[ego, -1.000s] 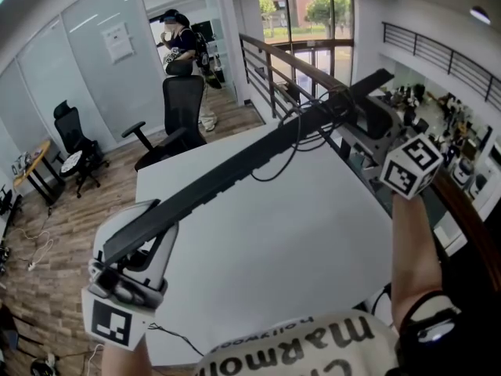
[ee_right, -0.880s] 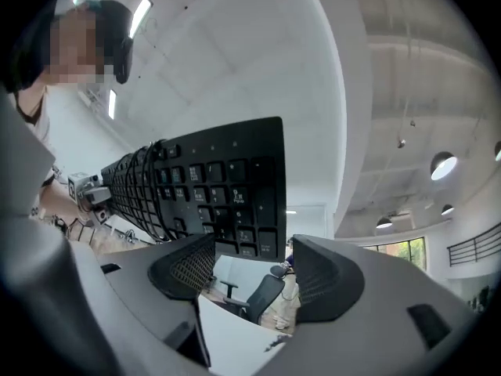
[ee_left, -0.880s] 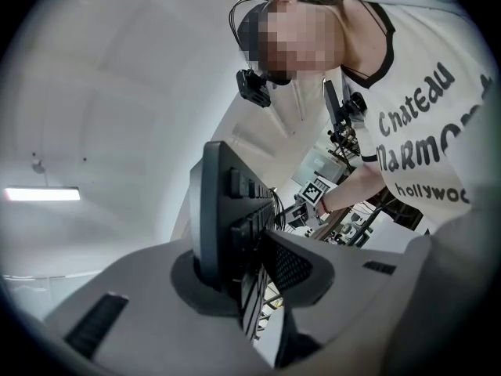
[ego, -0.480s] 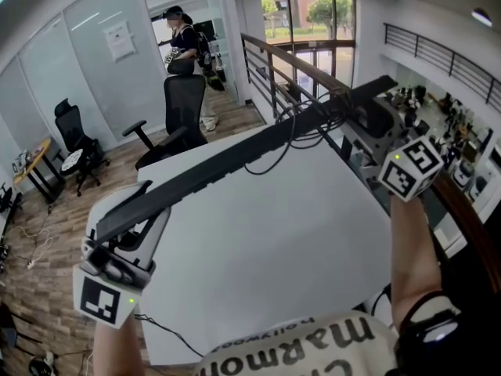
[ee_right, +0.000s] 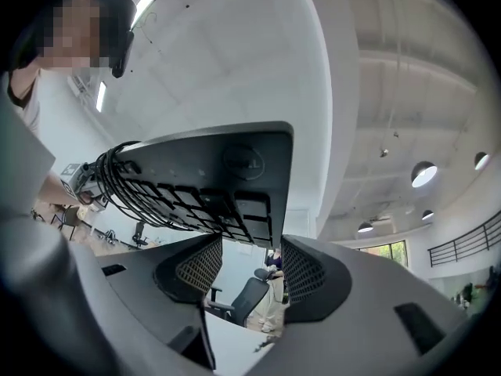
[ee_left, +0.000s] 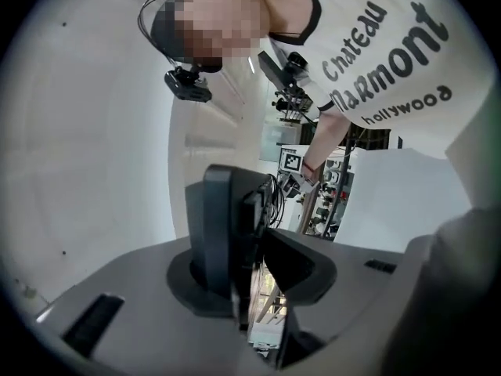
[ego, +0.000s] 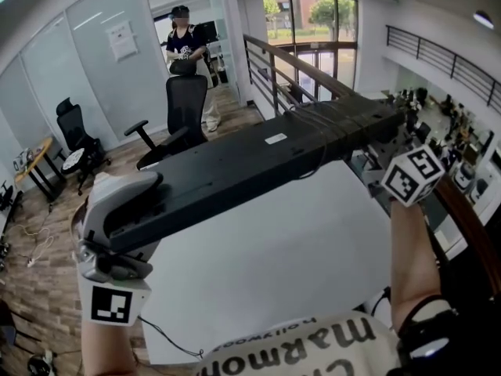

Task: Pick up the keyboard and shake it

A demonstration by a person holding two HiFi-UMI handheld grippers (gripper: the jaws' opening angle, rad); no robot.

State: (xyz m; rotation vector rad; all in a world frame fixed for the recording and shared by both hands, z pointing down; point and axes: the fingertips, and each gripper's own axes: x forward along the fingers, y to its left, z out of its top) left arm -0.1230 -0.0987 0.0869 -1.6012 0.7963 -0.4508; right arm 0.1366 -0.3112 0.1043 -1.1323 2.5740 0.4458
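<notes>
A black keyboard (ego: 258, 159) hangs in the air above the white table (ego: 297, 241), its flat underside turned towards the head view. A coiled black cable (ego: 329, 120) is wrapped round its right end. My left gripper (ego: 129, 218) is shut on the keyboard's left end; in the left gripper view the keyboard (ee_left: 249, 210) stands edge-on, pinched between the jaws of this left gripper (ee_left: 254, 225). My right gripper (ego: 389, 157) sits under the right end. Its jaws have just been closing. In the right gripper view the keyboard's key side (ee_right: 219, 178) lies beyond the tips of that gripper (ee_right: 252, 249), with the pads apart and clear.
A black office chair (ego: 182, 108) stands past the table's far edge, with a person (ego: 184, 45) behind it. A metal railing (ego: 290, 69) runs along the right. Another chair (ego: 74, 143) is at the far left. A thin cable (ego: 168, 335) trails at the near table edge.
The keyboard has rolled from edge-on to showing its broad underside, and the left gripper rolled with it. The right gripper has stayed in about the same place.
</notes>
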